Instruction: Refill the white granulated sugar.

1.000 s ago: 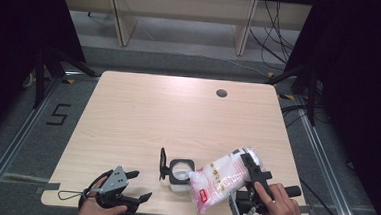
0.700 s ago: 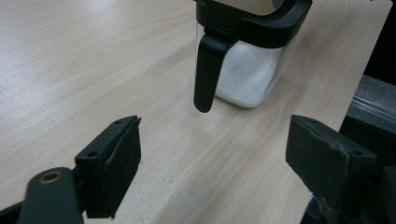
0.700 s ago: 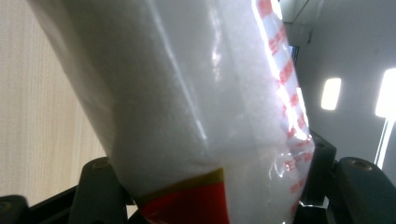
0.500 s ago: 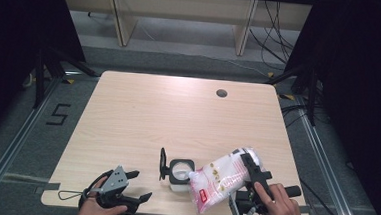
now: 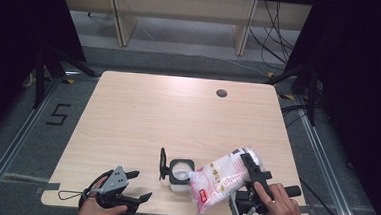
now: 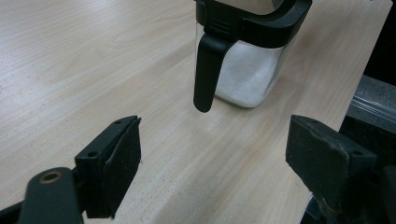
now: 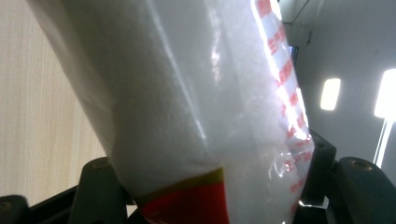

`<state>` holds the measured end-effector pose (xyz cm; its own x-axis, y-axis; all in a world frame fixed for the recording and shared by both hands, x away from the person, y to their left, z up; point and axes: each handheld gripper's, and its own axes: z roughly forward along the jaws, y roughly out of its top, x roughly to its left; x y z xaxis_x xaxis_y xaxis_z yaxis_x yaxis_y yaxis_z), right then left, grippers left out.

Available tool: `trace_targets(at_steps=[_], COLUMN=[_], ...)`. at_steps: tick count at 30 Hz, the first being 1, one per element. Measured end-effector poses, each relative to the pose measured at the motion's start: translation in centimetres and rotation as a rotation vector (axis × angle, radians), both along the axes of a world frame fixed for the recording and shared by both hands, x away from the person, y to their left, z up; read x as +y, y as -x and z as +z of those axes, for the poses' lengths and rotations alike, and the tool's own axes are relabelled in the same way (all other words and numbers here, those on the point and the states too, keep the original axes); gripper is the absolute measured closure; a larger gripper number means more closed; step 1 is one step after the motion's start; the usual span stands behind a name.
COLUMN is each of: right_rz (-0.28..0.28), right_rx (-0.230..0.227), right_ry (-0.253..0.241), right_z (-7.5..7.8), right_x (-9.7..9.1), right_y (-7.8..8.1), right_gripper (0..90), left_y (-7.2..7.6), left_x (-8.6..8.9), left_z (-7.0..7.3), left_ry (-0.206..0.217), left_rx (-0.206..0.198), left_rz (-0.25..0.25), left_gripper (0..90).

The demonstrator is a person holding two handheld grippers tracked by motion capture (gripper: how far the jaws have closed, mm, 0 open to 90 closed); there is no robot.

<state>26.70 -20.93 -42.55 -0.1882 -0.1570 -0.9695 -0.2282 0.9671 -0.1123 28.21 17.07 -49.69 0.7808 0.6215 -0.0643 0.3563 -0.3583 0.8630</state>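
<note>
A clear plastic bag of white grains [image 5: 221, 179] with red print is tilted, its corner over the open top of a small glass jar [image 5: 180, 173]. The jar has a black rim and a flipped-up black lid [image 5: 162, 163]; white grains lie in its bottom [image 6: 245, 74]. My right gripper [image 5: 251, 179] is shut on the bag [image 7: 187, 107], whose sides its jaws press. My left gripper [image 5: 136, 185] rests at the table's near edge, left of the jar, open with nothing between its pads [image 6: 119, 161].
The light wooden table [image 5: 168, 116] has a round cable hole [image 5: 222, 93] at the back right. Dark stands and cables lie on the floor around it. The table's front edge is right beside both hands.
</note>
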Motion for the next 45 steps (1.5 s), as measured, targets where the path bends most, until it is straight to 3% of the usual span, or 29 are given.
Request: trace_targets(at_steps=[1,4,8,11,12,18,20,22,32,36,39,45], right_rz=[0.002,-0.007,-0.019,-0.011,-0.005,-0.007,0.018,0.002,-0.003,0.003,-0.008,-0.006], right_rx=[-0.001,-0.001,0.015,0.005,-0.002,-0.005,-0.022,-0.006,-0.007,-0.003,-0.007,-0.004], right_ry=[0.005,0.027,0.006,0.01,0.032,0.033,0.015,-0.004,0.039,0.0,0.036,0.03], right_z=[0.03,0.28,0.08,0.12,0.32,0.34,0.18,-0.01,0.38,0.07,0.43,0.43], right_x=[0.01,0.1,0.05,0.08,0.14,0.16,0.11,0.07,0.24,0.07,0.23,0.21], right_y=[-0.01,0.1,0.14,0.13,0.13,0.17,0.03,0.08,0.21,0.07,0.23,0.16], right_gripper=[38.1,38.1,38.1,38.1,38.1,38.1,38.1,38.1,38.1,38.1,38.1,38.1], left_y=[0.04,0.01,-0.01,0.01,0.0,0.01,0.01,0.01,0.01,0.01,0.05,0.03], left_x=[-0.1,-0.01,-0.01,-0.03,-0.01,0.0,-0.02,-0.04,-0.02,-0.05,-0.06,-0.08], left_z=[-0.05,-0.01,0.0,-0.01,0.0,0.01,-0.01,-0.02,0.0,-0.02,0.01,-0.03], left_ry=[0.015,0.002,0.0,0.004,0.001,0.002,0.003,0.003,0.003,0.001,-0.006,0.005], left_rx=[0.006,0.004,0.001,0.004,0.002,0.003,0.004,0.004,0.004,0.005,0.007,0.01], left_rz=[0.007,0.002,0.0,0.002,0.0,0.0,0.001,0.0,0.0,-0.001,-0.002,-0.003], left_gripper=[17.6,17.6,17.6,17.6,17.6,17.7,17.6,17.6,17.6,17.6,17.6,17.6])
